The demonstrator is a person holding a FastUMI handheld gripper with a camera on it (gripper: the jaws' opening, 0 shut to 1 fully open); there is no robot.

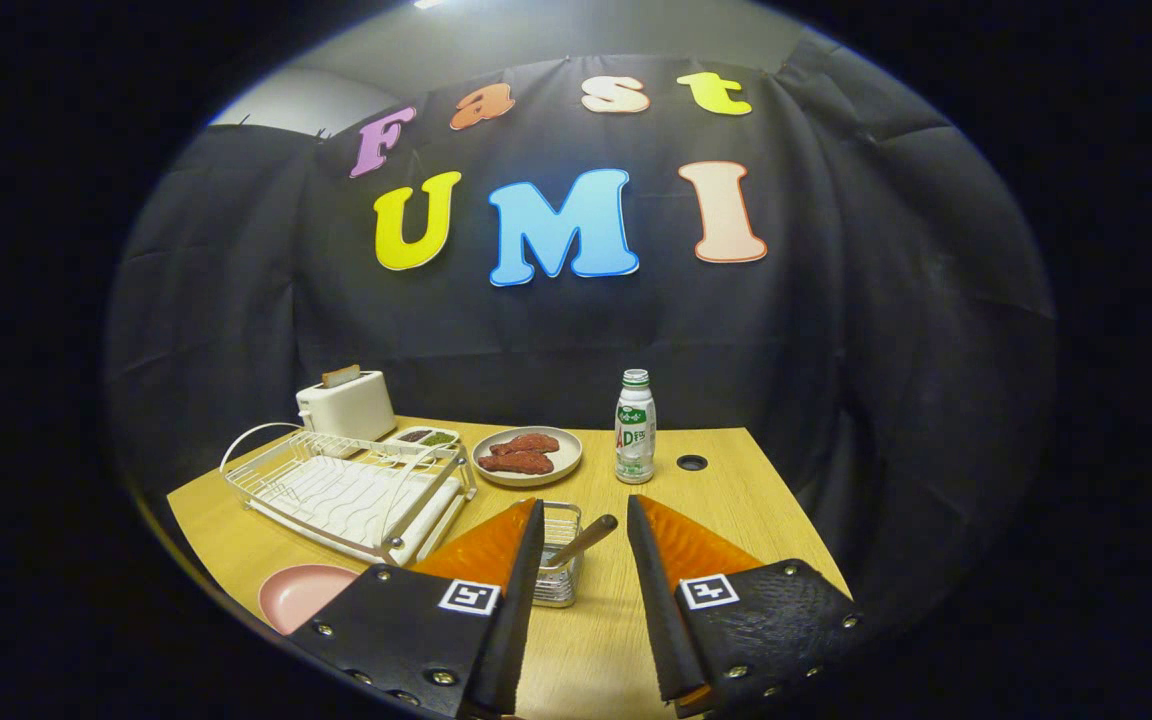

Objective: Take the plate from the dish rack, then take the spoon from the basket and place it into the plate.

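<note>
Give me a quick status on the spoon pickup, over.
Gripper open, holding nothing. Spoon stands in the basket, handle between the fingers. Pink plate already on the table beside the rack. Nothing in the way.

White toaster (347, 404) at table's (736, 490) far corner, small dish (425, 437) beside it, meat plate (526, 455), then upright bottle (635, 426).

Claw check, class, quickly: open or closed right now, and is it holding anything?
Claw: open, holding nothing; the spoon handle sticks up from the basket just ahead, between its fingers, untouched.
</note>
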